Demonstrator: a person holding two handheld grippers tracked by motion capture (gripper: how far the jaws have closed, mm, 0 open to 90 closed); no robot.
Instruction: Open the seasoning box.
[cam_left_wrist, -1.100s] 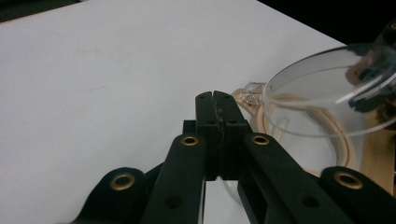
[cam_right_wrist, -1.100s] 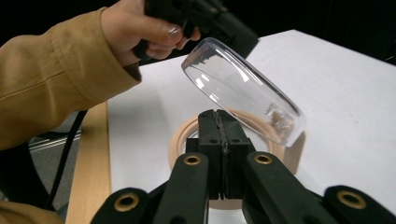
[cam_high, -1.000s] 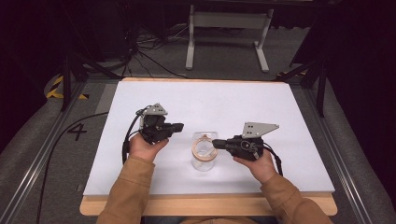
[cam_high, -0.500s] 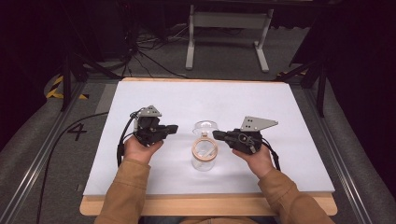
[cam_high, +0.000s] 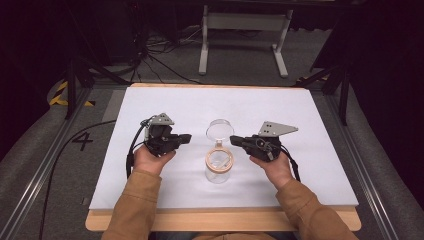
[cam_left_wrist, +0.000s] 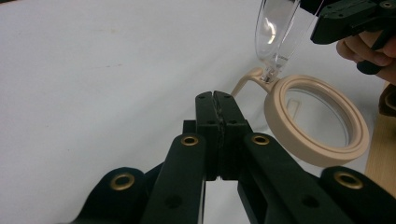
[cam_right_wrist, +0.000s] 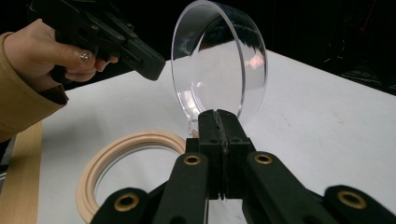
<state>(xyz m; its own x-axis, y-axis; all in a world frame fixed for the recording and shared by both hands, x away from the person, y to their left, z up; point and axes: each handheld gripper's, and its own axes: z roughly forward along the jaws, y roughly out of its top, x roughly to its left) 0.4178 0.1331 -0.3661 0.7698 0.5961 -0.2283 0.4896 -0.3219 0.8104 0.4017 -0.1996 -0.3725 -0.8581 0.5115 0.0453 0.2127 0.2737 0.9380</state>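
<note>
The clear jar (cam_high: 218, 165) stood on the white surface (cam_high: 300, 115) between the two hands, its beige rim (cam_high: 219, 159) facing up and its clear hinged lid (cam_high: 220, 131) swung open and standing upright on the far side. The left gripper (cam_high: 184, 139) hovered just left of the jar with its fingers pressed together on nothing. The right gripper (cam_high: 236, 141) sat near the lid from the right, fingers likewise together and empty.

To handle the lid well, I judged one gripper should steady the jar body while the other met the lid's edge gently, since the thin hinge looked easy to strain and the light jar could tip.

The high view showed the whole layout and the gap between each gripper and the jar. The left gripper view added the hinge (cam_left_wrist: 267, 79) where the lid (cam_left_wrist: 275, 32) met the rim (cam_left_wrist: 317, 119), with a beige tab curling off it. The right gripper view showed the lid's (cam_right_wrist: 219, 60) hollow inside face; whether its fingers touched the lid there, I could not tell.
</note>
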